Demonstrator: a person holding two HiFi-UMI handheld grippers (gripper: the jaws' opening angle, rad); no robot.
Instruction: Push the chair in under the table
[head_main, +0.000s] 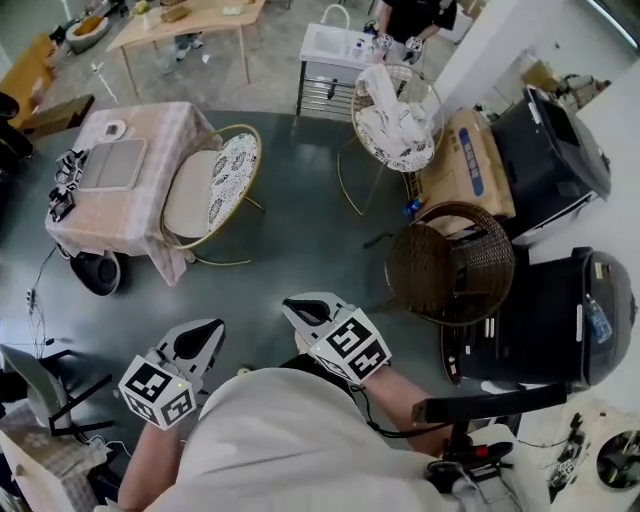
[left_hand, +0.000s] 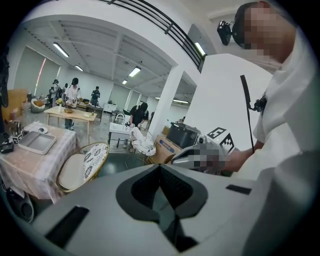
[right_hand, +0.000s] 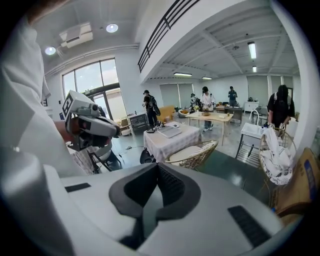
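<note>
The chair (head_main: 210, 188), with a gold wire frame, a cream seat and a patterned back cushion, stands beside the small table (head_main: 150, 215), which is draped in a pale pink cloth; its seat is partly at the table's edge. Both grippers are held close to my body, well short of the chair. My left gripper (head_main: 203, 338) is shut and empty, and my right gripper (head_main: 302, 311) is shut and empty too. In the left gripper view the chair (left_hand: 82, 165) and table (left_hand: 30, 165) lie far beyond the shut left gripper (left_hand: 160, 169). The right gripper view shows chair (right_hand: 192, 154) and table (right_hand: 167, 141) past the shut right gripper (right_hand: 158, 169).
A second wire chair (head_main: 395, 115) heaped with white cloth stands at the back. A brown wicker chair (head_main: 450, 262), a cardboard box (head_main: 465, 165) and black bins (head_main: 550, 150) line the right. A dark round object (head_main: 98, 272) lies by the table. People stand around a far wooden table (head_main: 190, 20).
</note>
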